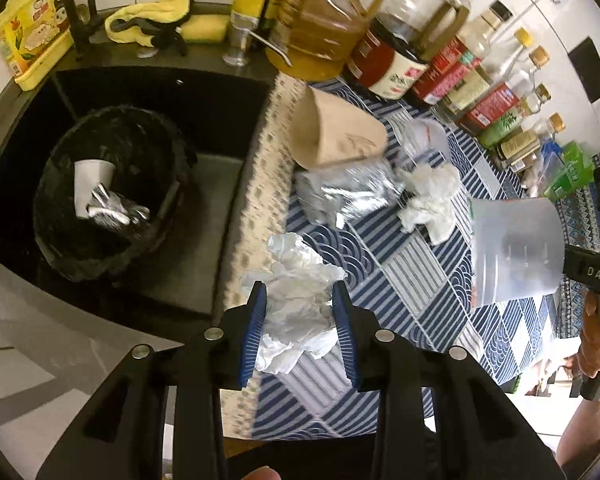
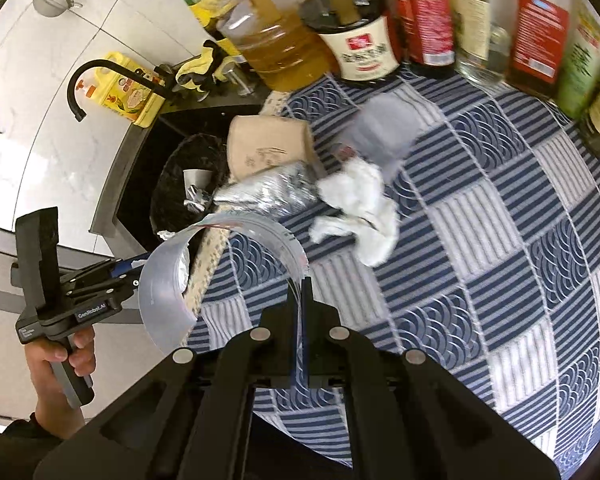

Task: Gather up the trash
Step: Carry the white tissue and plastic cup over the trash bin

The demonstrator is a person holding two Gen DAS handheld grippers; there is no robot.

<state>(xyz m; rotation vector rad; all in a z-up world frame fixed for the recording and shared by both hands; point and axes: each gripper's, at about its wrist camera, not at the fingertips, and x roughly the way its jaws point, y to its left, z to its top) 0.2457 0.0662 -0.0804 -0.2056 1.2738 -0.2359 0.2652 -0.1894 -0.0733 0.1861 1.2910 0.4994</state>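
Observation:
My left gripper (image 1: 300, 300) is shut on a crumpled white tissue (image 1: 296, 296), held above the counter's left edge beside the sink. My right gripper (image 2: 300, 284) is shut on the rim of a clear plastic cup (image 2: 172, 280), which also shows at the right of the left wrist view as the clear cup (image 1: 516, 252). A black-lined trash bin (image 1: 112, 196) stands in the sink with a white paper cup (image 1: 90, 184) and foil inside. On the blue patterned cloth (image 2: 480, 240) lie a brown paper cup (image 1: 332, 132), a foil packet (image 1: 348, 192), another white tissue wad (image 1: 432, 200) and a second clear cup (image 2: 384, 132).
Oil jugs (image 1: 320, 16), sauce bottles (image 2: 364, 48) and several condiment bottles (image 1: 488, 92) line the back of the counter. A black faucet (image 2: 88, 80), a yellow carton (image 1: 36, 28) and yellow gloves (image 1: 152, 20) sit behind the dark sink (image 1: 204, 92). A hand (image 2: 60, 360) holds the left gripper's handle.

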